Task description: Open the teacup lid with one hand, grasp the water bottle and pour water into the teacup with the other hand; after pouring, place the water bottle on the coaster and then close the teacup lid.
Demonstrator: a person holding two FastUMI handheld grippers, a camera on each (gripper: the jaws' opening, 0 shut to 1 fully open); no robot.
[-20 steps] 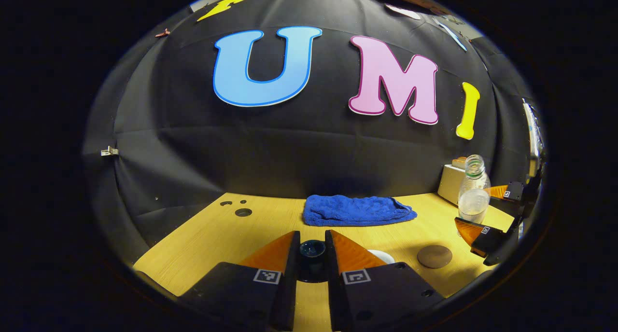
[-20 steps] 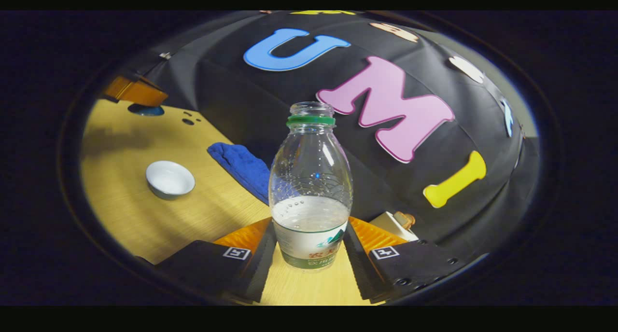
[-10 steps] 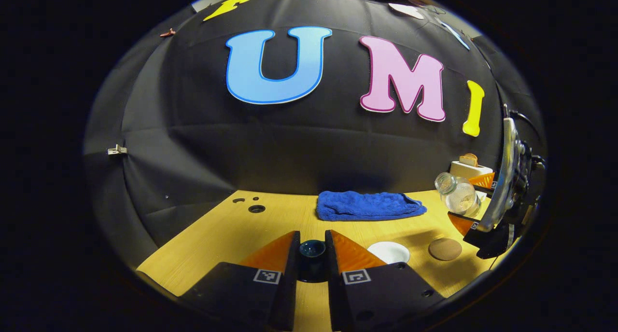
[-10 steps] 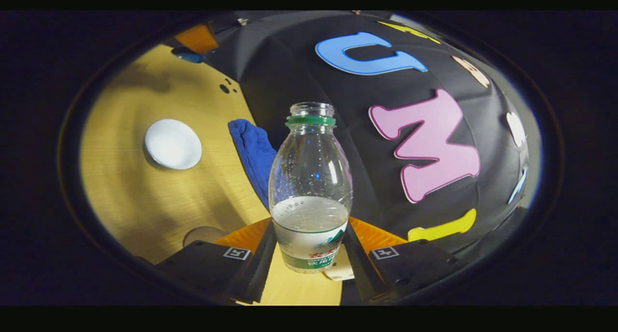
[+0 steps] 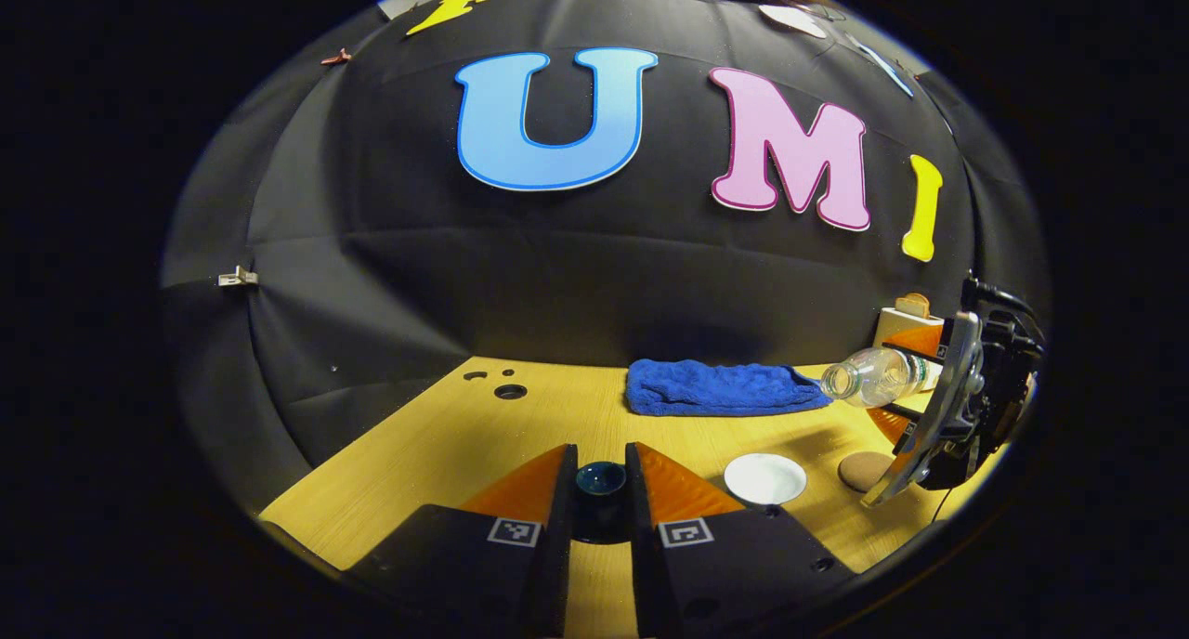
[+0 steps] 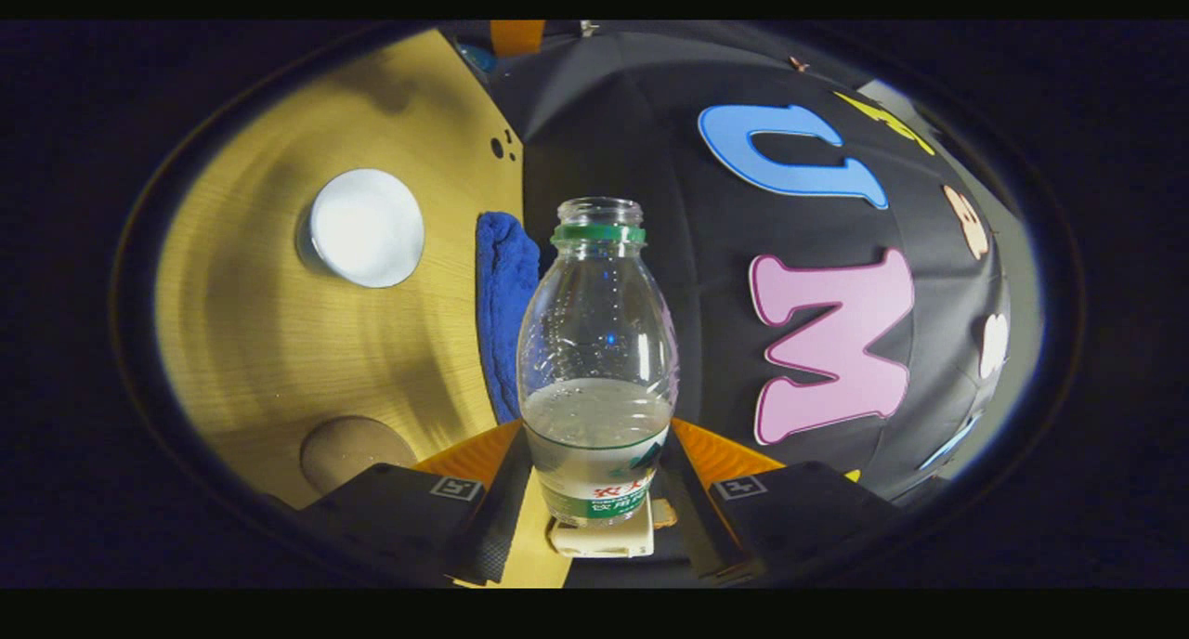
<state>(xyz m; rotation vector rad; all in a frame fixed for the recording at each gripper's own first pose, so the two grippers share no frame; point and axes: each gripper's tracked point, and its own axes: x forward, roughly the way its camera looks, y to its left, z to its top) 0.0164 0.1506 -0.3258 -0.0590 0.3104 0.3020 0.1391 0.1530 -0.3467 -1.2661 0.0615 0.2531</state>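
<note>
Teacup (image 5: 764,478): white, open, on the wooden table (image 5: 446,444), just left of the round brown coaster (image 5: 864,470) in the left gripper view; in the right gripper view the cup (image 6: 366,228) sits well left of the bottle's mouth. Water bottle (image 6: 597,370): uncapped, part full, clamped low on its body between both fingers of the right gripper (image 6: 594,490); from the left gripper view the bottle (image 5: 873,376) lies tipped close to horizontal, mouth toward the cup but apparently off to its right and above it. Left gripper (image 5: 601,490): fingers closed on the dark knob of the teacup lid (image 5: 601,480), held clear of the cup. Risks, as judged: the mouth is not yet over the cup, so further tilt now would put water on the table or coaster. The grip near the base leaves a long lever; the smooth bottle could twist or slip. The shallow cup could overflow under a fast pour. Blue towel (image 5: 720,387) lies behind, near the wall.
</note>
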